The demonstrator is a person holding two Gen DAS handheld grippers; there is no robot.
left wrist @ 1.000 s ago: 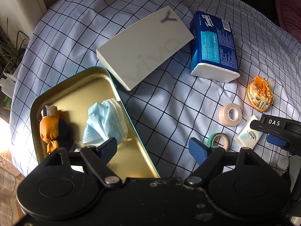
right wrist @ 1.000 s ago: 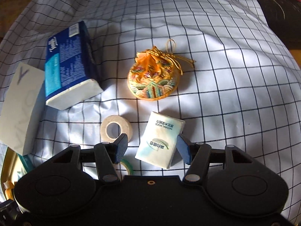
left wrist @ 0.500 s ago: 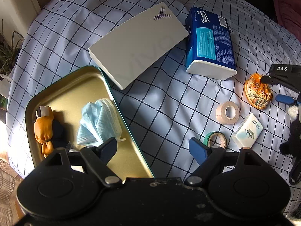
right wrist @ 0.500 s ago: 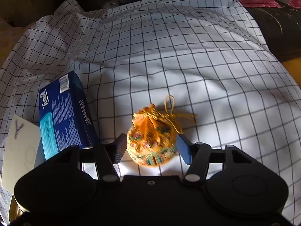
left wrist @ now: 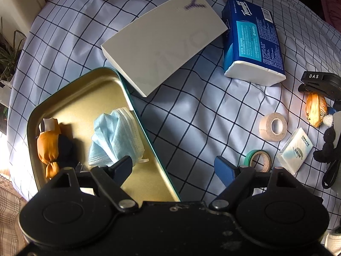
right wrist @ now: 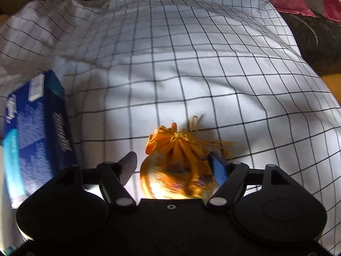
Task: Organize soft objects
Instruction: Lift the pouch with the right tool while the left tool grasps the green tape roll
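An orange embroidered drawstring pouch [right wrist: 178, 166] lies on the checked cloth between the open fingers of my right gripper [right wrist: 174, 166]; the right finger touches it, the left stands just apart. It also shows at the right edge of the left wrist view [left wrist: 315, 111]. My left gripper [left wrist: 173, 166] is open and empty over the right rim of a gold metal tray [left wrist: 85, 98]. The tray holds a light blue face mask [left wrist: 115, 136] and an orange and navy cloth bundle [left wrist: 50, 145].
A white box [left wrist: 164, 38] and a blue tissue pack [left wrist: 253, 40] lie behind the tray. A beige tape roll [left wrist: 272, 127], a green tape roll [left wrist: 259, 160] and a small white tissue packet [left wrist: 297, 149] lie at the right.
My right gripper has moved forward past the small tissue packet and come down around the orange pouch. My left gripper has barely shifted.
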